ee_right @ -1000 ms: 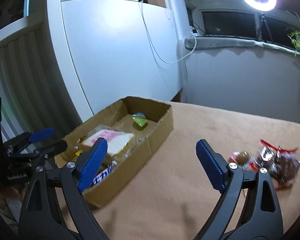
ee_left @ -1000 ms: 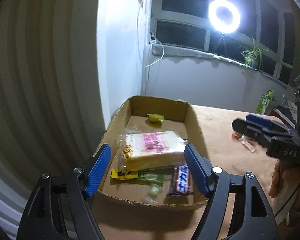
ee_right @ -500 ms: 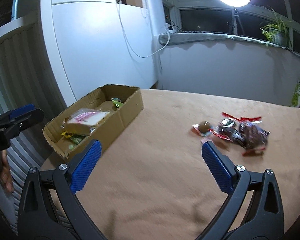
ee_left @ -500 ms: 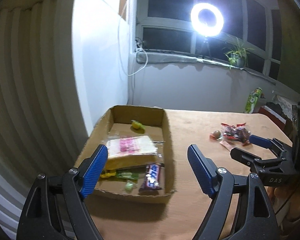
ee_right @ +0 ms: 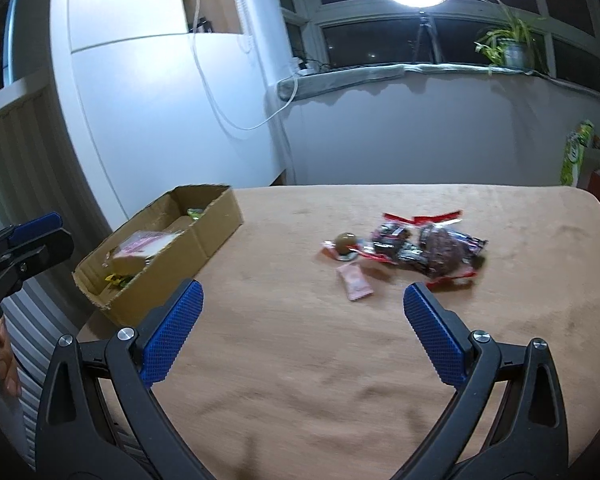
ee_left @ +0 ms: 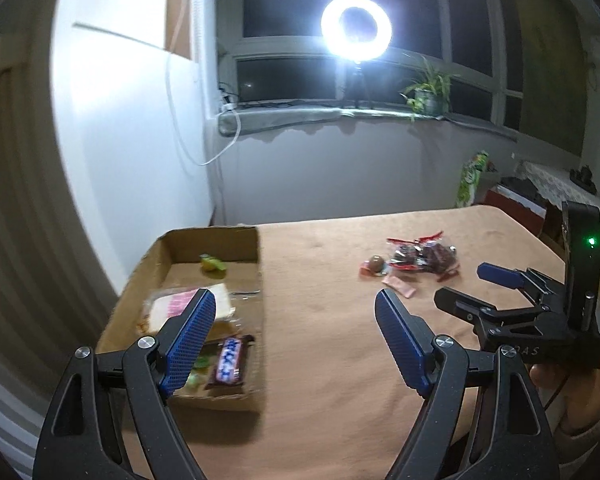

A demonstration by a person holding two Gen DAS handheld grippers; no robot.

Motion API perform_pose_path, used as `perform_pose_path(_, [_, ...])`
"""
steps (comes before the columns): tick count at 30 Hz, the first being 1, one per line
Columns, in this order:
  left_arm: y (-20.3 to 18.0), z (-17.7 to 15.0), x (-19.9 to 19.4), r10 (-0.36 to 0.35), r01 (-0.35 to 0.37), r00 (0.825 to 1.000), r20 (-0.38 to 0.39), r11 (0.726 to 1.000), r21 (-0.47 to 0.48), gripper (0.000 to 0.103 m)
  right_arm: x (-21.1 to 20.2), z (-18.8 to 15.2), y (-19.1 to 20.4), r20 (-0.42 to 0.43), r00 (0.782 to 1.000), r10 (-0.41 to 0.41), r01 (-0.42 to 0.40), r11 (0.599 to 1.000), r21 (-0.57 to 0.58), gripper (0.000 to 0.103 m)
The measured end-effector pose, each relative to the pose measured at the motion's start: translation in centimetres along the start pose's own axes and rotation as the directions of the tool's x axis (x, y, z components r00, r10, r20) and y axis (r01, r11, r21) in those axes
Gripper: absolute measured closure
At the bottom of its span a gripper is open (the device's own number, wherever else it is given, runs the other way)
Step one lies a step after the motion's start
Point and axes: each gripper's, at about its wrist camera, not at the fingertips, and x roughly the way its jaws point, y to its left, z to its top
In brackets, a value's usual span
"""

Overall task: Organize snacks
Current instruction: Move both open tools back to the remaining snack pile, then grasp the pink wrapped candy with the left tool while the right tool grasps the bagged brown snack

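The table (ee_right: 340,360) with its tan cover fills the lower half of both views. At its 9 o'clock edge in the right wrist view sits the cardboard box (ee_right: 204,240), open-topped, holding a wrapped sandwich (ee_left: 172,304), a dark chocolate bar (ee_left: 230,362) at the near end, and a small green-yellow sweet (ee_left: 214,264) at the far end.

The left gripper (ee_left: 290,334) hangs with its blue pads spread wide and nothing between them — the box lies at its 10 o'clock. The right gripper (ee_right: 300,320) is likewise released and empty, above bare tabletop.

At 12 o'clock from the right gripper lies the loose pile: dark red-edged snack packets (ee_right: 428,250), then a small pink packet (ee_right: 354,286) just beside them, and a round brown sweet (ee_right: 344,242) — all well apart from the box.
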Motion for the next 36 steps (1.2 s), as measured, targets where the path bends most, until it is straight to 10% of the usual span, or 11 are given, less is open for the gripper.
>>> perform_pose_path(26, [-9.2,0.5,11.7,-0.135,0.146,0.972,-0.19,0.988,0.044,0.021,1.0,-0.7,-11.1,-0.062,0.99,-0.123,0.129,0.987,0.1,0.001])
perform_pose_path(36, [-11.1,-0.8,20.8,-0.131,0.121,0.923,-0.363,0.991,-0.052,0.024,6.0,1.1,-14.0,-0.22,0.97,-0.104,0.112,0.993,0.027,0.017])
